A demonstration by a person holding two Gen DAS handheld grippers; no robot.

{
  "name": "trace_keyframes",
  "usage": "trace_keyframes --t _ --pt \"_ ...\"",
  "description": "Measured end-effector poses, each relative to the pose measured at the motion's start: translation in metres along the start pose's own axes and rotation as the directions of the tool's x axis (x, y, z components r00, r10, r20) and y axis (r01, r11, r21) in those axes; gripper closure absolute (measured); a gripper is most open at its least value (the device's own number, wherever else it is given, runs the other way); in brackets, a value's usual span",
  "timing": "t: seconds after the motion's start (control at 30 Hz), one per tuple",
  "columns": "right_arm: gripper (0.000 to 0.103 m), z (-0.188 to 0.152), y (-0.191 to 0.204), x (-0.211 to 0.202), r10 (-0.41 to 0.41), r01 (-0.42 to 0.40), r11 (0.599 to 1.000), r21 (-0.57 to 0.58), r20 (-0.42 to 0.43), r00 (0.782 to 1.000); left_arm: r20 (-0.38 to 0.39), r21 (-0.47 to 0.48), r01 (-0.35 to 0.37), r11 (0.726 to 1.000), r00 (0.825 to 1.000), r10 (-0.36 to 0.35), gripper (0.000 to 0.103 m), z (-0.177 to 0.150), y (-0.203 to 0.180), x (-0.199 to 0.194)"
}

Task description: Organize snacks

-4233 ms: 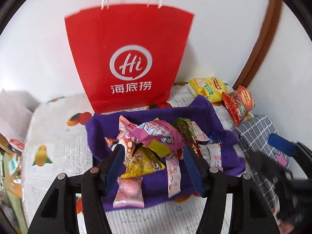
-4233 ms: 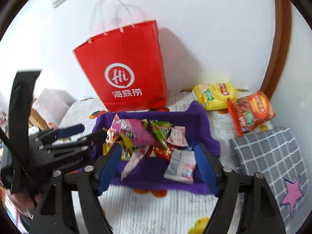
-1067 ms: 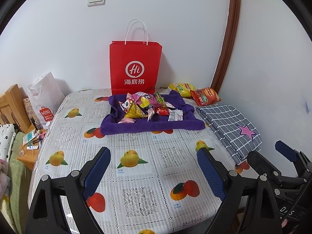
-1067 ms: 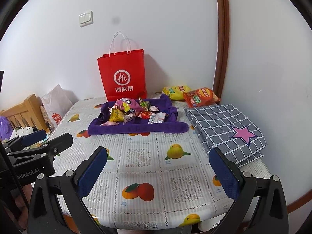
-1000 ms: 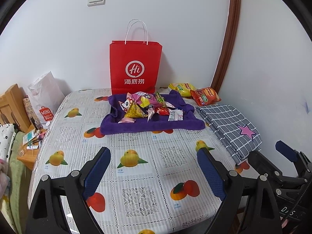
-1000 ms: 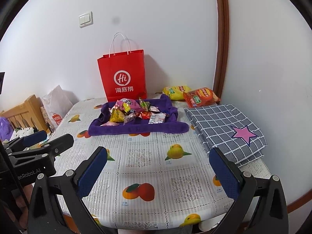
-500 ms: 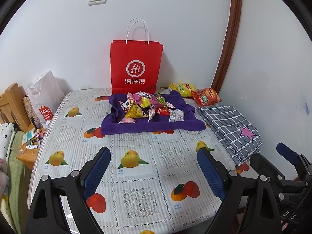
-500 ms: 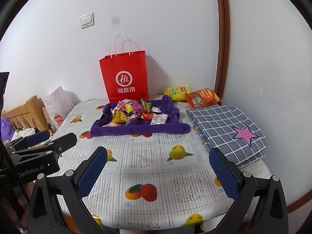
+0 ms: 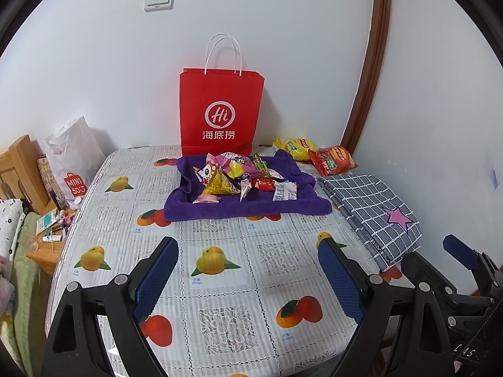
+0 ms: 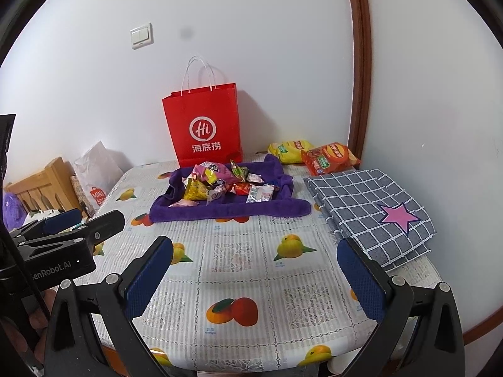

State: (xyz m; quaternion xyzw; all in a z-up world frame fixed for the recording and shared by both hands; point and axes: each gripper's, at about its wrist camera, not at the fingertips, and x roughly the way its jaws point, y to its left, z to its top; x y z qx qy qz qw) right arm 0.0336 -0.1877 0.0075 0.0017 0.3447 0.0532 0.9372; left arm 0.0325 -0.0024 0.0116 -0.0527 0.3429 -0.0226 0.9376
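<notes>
A pile of small snack packets (image 9: pixel 239 176) (image 10: pixel 220 183) lies on a purple towel (image 9: pixel 245 209) (image 10: pixel 226 210) at the back of the table. A yellow chip bag (image 9: pixel 292 147) (image 10: pixel 286 150) and an orange chip bag (image 9: pixel 333 160) (image 10: pixel 328 157) lie beside it at the back right. A red paper bag (image 9: pixel 221 110) (image 10: pixel 204 125) stands behind the towel against the wall. My left gripper (image 9: pixel 248 273) and right gripper (image 10: pixel 254 276) are both open and empty, over the table's near edge, far from the snacks.
A folded grey checked cloth with a pink star (image 9: pixel 374 207) (image 10: pixel 374 207) lies on the right side of the table. The fruit-print tablecloth (image 9: pixel 220 251) covers the table. A white Miniso bag (image 9: pixel 74 160) and wooden furniture (image 10: pixel 44 185) stand to the left.
Both grippers have pulled back from close over the towel to the table's near edge. In the last second they only rose slightly. Both stayed open and empty.
</notes>
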Motion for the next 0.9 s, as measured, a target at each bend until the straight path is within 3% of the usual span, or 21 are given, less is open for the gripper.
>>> trace_keyframes --t 0.53,0.9 --pt "0.000 0.009 0.010 0.015 0.018 -0.018 1.000 0.004 -0.004 1.000 -0.012 -0.008 0.010 1.000 1.000 -0.010 0.013 0.003 0.011 0.015" --pt "0.000 0.014 0.022 0.050 0.038 -0.038 0.999 -0.008 -0.039 0.999 -0.050 -0.010 0.012 1.000 0.999 -0.012 0.013 0.007 0.028 0.052"
